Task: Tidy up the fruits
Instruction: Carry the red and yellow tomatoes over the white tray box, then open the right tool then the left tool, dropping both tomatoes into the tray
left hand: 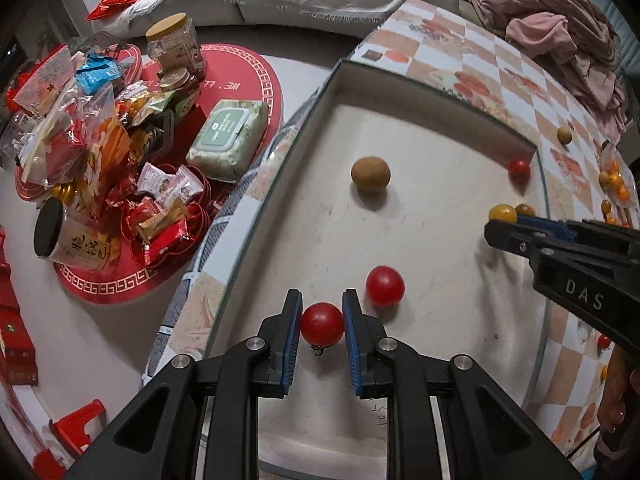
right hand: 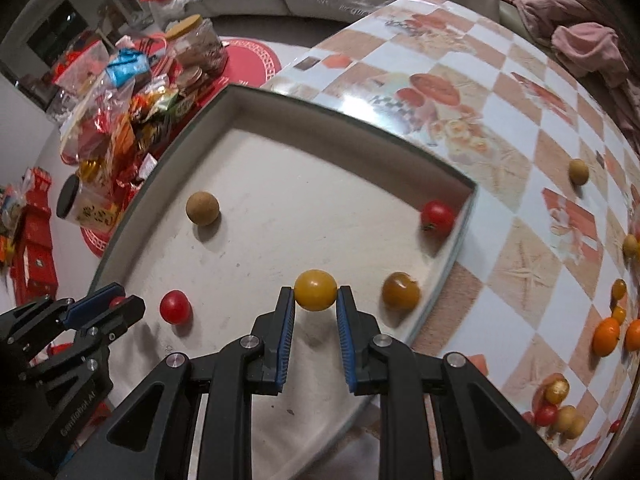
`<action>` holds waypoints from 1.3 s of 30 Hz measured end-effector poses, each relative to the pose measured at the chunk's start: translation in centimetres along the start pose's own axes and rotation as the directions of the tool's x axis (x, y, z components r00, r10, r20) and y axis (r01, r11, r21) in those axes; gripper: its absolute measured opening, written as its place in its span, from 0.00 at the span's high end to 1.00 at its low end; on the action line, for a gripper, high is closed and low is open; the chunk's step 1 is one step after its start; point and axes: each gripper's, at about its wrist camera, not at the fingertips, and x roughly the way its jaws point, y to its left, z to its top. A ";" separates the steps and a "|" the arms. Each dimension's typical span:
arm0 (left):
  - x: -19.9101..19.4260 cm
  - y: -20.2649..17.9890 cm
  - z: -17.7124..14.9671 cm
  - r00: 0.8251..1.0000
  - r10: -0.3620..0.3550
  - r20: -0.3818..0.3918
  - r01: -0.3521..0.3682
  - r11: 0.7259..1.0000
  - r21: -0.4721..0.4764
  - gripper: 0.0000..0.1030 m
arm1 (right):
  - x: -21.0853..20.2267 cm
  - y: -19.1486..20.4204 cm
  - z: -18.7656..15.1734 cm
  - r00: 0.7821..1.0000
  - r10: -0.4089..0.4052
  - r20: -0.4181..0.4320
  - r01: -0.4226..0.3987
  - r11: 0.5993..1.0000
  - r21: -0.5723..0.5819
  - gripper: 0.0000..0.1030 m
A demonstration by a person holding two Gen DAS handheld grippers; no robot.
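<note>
A shallow white tray lies on the checked table. My left gripper is shut on a red tomato above the tray's near part; it also shows in the right wrist view. A second red tomato lies just right of it. My right gripper is shut on a yellow tomato over the tray's right side. A darker yellow tomato, a red tomato and a brown round fruit lie in the tray.
Loose fruit lies on the table right of the tray: a brown one, oranges and several small tomatoes. A low red table piled with snacks and jars stands left. Pink clothes lie at the far right.
</note>
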 end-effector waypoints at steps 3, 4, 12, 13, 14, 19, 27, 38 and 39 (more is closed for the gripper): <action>0.6 -0.1 -0.3 1.000 -0.006 -0.010 0.006 1.000 0.004 0.78 | 0.7 0.2 0.1 1.000 -0.004 -0.018 0.004 1.000 -0.005 0.77; 0.7 -0.1 -0.4 1.000 -0.004 -0.009 0.004 1.000 0.002 0.78 | 0.9 0.2 0.1 1.000 -0.003 -0.025 0.002 1.000 -0.003 0.77; 1.3 -0.4 -0.6 1.000 0.004 -0.027 -0.003 0.999 0.042 0.78 | 1.7 0.4 0.3 0.999 -0.018 -0.050 0.018 1.000 -0.007 0.76; 1.3 -0.5 -0.5 1.000 0.006 -0.029 -0.005 0.999 0.046 0.78 | 1.7 0.4 0.3 0.999 -0.016 -0.051 0.015 1.000 -0.009 0.73; 1.3 -0.5 -0.5 0.999 0.007 -0.031 -0.006 0.999 0.047 0.78 | 1.8 0.5 0.4 0.999 -0.009 -0.053 0.009 1.000 -0.007 0.72; 1.4 -0.6 -0.4 0.999 0.011 -0.037 -0.009 0.998 0.066 0.78 | 1.9 0.9 0.6 0.998 0.004 -0.059 -0.005 1.000 -0.006 0.59; 0.4 -0.2 -0.5 1.000 0.000 0.011 -0.001 0.998 0.059 0.23 | 1.8 0.8 0.6 0.998 0.021 -0.061 -0.021 1.000 0.006 0.48; 0.1 -1.0 -0.6 0.999 0.024 -0.031 -0.021 0.996 0.091 0.23 | 0.0 0.4 0.7 0.999 0.029 -0.018 -0.029 0.999 0.023 0.20; 0.0 -1.0 -0.6 0.999 0.024 -0.035 -0.021 0.996 0.088 0.23 | -0.4 0.4 0.8 1.000 0.029 -0.011 -0.029 0.999 0.026 0.20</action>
